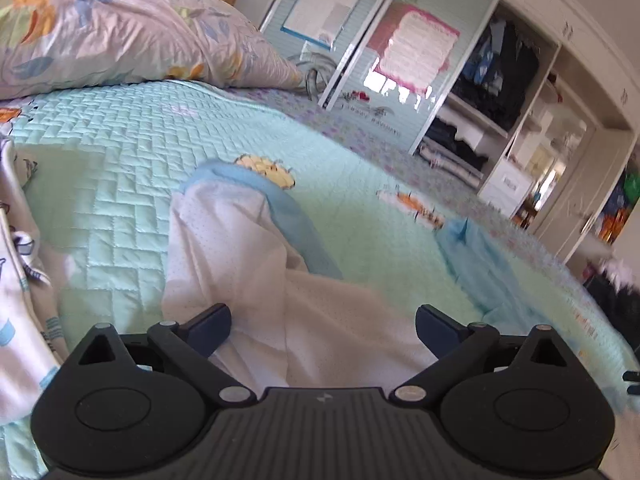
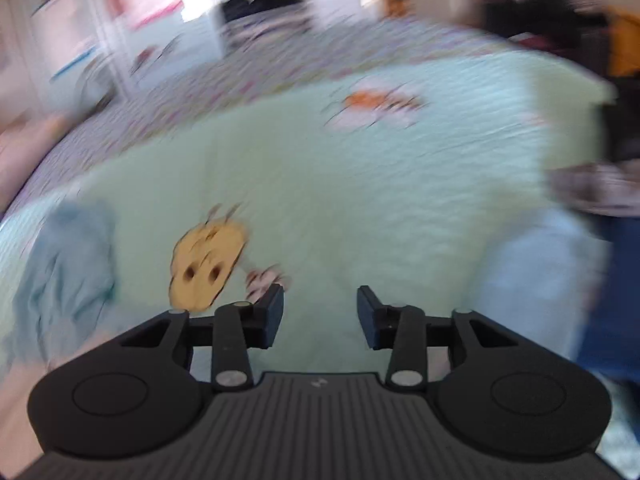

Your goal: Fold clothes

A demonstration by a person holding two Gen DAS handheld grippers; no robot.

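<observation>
my left gripper [image 1: 323,330] stands with its jaws spread wide, nothing pinched; the white garment [image 1: 280,280] lies under and between the fingers without the pads pressing it. my right gripper [image 2: 320,316] has its jaws partly apart with only bedspread showing between them; nothing is held.

edges and free room:
- the mint quilted bedspread [image 1: 132,160] forms the work surface. ahead of the left gripper it is bare up to the floral pillow [image 1: 104,24] at the far left.
- the far edge of the bed runs diagonally across the left wrist view; beyond it stands the wardrobe [image 1: 480,92], one section open with dark clothes inside.
- a patterned white garment [image 1: 20,280] lies at the left margin, apart from the main piece.
- in the right wrist view the bedspread ahead is largely open; a yellow cartoon print [image 2: 206,268] sits just left of the fingers.

garment condition:
- white, finely dotted fabric with light blue trim [image 1: 292,224], rumpled, with a deep fold down its middle.
- a light blue portion [image 1: 476,256] lies to the right.
- the right wrist view is heavily blurred; the blue cloth [image 2: 68,272] at its left is possibly that same garment.
</observation>
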